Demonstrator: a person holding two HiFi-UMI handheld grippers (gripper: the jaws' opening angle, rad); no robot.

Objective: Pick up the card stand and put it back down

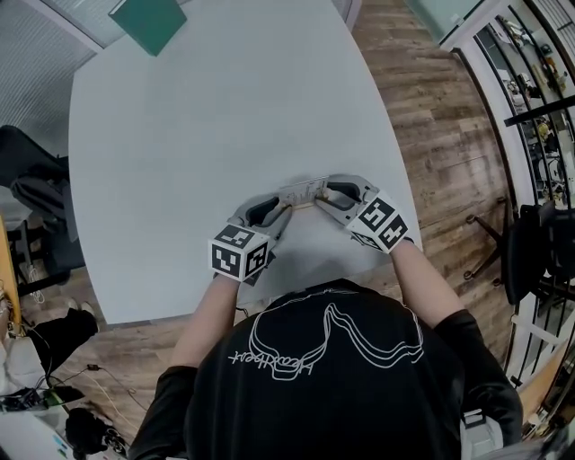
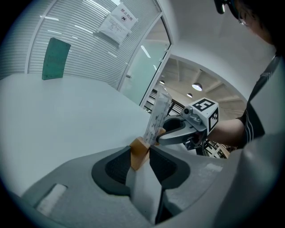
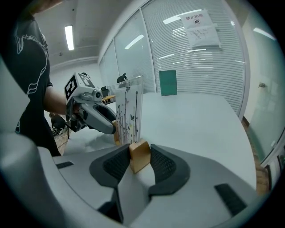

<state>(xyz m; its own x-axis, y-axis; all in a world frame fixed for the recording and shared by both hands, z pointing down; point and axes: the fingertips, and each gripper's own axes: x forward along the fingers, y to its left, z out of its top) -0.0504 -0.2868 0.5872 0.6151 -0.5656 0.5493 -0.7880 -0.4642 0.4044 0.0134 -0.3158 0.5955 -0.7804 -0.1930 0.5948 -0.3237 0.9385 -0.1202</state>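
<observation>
The card stand [image 1: 303, 190] is a clear upright sheet with small printed figures, set in a pale wooden base. It is near the front edge of the white table [image 1: 225, 117]. My left gripper [image 1: 286, 207] holds one end of the base and my right gripper [image 1: 316, 203] holds the other. In the left gripper view the wooden end [image 2: 139, 152] sits wedged between both pads, with the right gripper [image 2: 178, 131] beyond it. In the right gripper view the other wooden end [image 3: 139, 156] is pinched the same way, and the left gripper [image 3: 95, 116] is behind. I cannot tell if the base touches the table.
A green flat rectangle [image 1: 148, 20] lies at the table's far left corner. A dark chair [image 1: 31, 193] stands left of the table and another [image 1: 530, 252] on the wooden floor at the right. Glass walls with blinds [image 3: 200, 67] close off the room.
</observation>
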